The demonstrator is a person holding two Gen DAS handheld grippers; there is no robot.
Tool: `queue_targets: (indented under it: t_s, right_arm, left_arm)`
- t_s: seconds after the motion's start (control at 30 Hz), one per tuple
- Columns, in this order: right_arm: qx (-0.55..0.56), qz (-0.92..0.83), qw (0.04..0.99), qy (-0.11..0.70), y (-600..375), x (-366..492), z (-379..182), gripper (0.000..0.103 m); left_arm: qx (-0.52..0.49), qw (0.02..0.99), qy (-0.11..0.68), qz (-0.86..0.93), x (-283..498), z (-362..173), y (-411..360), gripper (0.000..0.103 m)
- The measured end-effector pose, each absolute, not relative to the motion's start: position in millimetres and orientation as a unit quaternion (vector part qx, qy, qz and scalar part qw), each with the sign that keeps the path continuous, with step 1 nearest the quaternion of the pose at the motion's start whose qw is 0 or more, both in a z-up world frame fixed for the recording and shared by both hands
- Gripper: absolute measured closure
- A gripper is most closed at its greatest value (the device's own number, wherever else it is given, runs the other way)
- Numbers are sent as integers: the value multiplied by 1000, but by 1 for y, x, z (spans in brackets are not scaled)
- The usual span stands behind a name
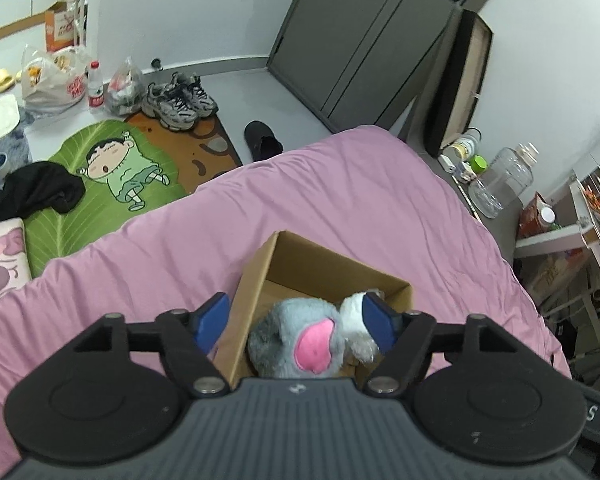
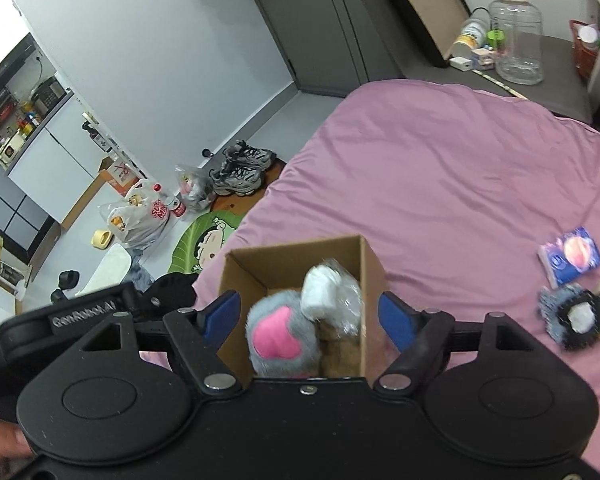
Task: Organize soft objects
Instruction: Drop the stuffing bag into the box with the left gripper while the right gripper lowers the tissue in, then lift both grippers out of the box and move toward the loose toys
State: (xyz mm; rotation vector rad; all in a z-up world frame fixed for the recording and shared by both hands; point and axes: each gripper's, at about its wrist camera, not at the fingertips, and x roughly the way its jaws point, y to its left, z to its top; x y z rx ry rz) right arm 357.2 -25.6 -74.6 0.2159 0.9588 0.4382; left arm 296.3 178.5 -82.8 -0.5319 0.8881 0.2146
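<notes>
Both grippers hung over the cardboard box [image 1: 332, 276] on the pink bedspread [image 1: 340, 184]. Left gripper [image 1: 296, 320]: blue fingers [image 1: 210, 322] spread wide, gripping nothing. Grey plush toy [image 1: 296, 340] with a pink ear patch lay in the box, between and below the fingers; its white part looked to brush the right-hand pad, though contact was hard to judge. Right gripper [image 2: 310, 318]: fingers [image 2: 394, 320] likewise apart, straddling the box [image 2: 296, 256], the plush [image 2: 278, 338] between them but unheld. Off to the right on the spread [image 2: 440, 168] lay a dark fuzzy toy [image 2: 576, 318], and just beyond it a blue packet [image 2: 572, 262]. Farther off, sneakers [image 1: 178, 100] stood on the floor by the wall.
</notes>
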Motion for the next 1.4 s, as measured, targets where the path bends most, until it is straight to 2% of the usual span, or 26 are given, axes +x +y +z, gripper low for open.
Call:
queue_targets:
  t_s: [0.27,0.37,0.43,0.6,0.67,0.7,0.73,0.9,1.1,1.4]
  right_arm:
    - [101,198,866,448,-50,327,-66,24]
    - [100,196,871,439,-61,313,-59,18]
    - [101,199,877,427,-68,303,-55,10]
    - [100,195,883,414,-85,282,-51,8]
    - [101,187,886,413,-93,274,-48,6]
    - [103,184,887,411,-96,270,-47,1]
    - [108,183,889,406,-101,264,-45,0]
    - [116,176,897,389,-123,241,-37,0]
    - [103,160,904,383,-145,214,-31,0]
    - [111,142,907,382,-175,184,-24,0]
  left_arm:
    - [-222,874,418,105,273,-65,161,16]
    - [-207,882,410,104,260,-57,152,9]
    - [-195,887,406,98,252,-54,145,5]
    - [-179,895,397,96,233,-48,130,0]
    - [-184,895,397,86,225,-44,124,0]
    - [-183,898,393,82,221,-40,121,0]
    - [-177,901,389,79,218,-36,116,0]
    - [-147,913,376,62,197,-24,93,0]
    - [-164,918,360,37,174,-18,77,0]
    - [-134,921,366,18,144,-7,46,0]
